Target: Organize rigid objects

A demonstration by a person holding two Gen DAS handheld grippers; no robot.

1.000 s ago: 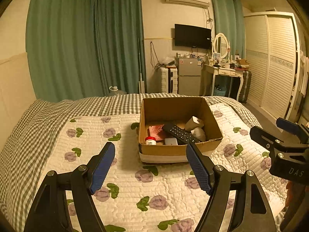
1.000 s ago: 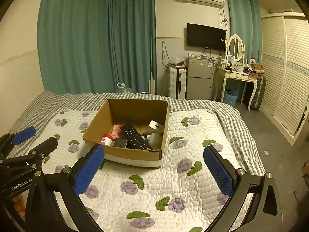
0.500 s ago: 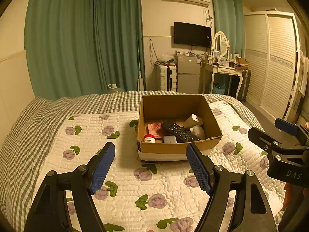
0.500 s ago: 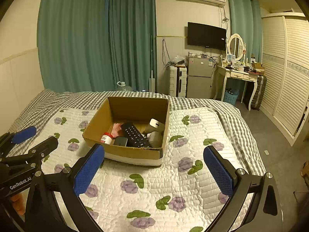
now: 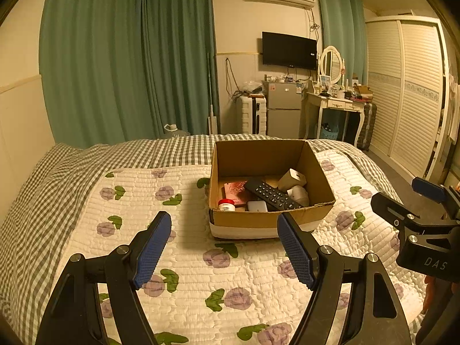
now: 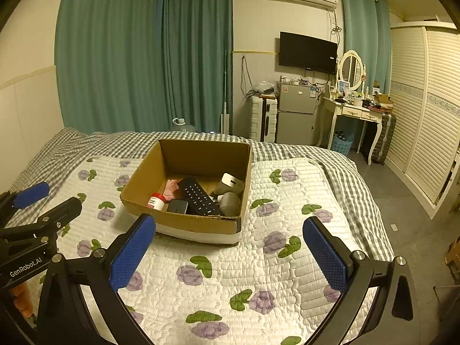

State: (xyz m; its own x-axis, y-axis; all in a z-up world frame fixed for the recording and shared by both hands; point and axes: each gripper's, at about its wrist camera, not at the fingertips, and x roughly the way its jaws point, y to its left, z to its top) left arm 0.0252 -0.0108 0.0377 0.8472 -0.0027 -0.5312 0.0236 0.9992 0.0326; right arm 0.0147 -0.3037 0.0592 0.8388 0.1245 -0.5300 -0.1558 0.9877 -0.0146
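Here, going left to right across the white quilted bedspread with purple flowers (image 5: 184,261), the left gripper (image 5: 224,250) hangs above the quilt with its blue-padded fingers (image 5: 152,247) spread wide and holding nothing, aimed at the near wall of the open brown cardboard box (image 5: 270,218). The box sits mid-bed, probably so both hands can reach in. Inside, from left, lie a small white jar with a red cap (image 5: 226,204), a pink patterned booklet (image 5: 236,190), a small white-and-grey flat device (image 5: 256,206), a long black remote control (image 5: 273,194) lying diagonally, and a beige angular gadget (image 5: 292,178) over a pale rounded one (image 5: 299,195) against the right wall (what these two are I cannot tell). Further right, the right gripper (image 6: 230,247) is likewise spread and empty, level with the left. Nothing has been lifted out yet. Compared with a second earlier, both views sit slightly farther back and higher, the box smaller in frame, its contents unmoved.
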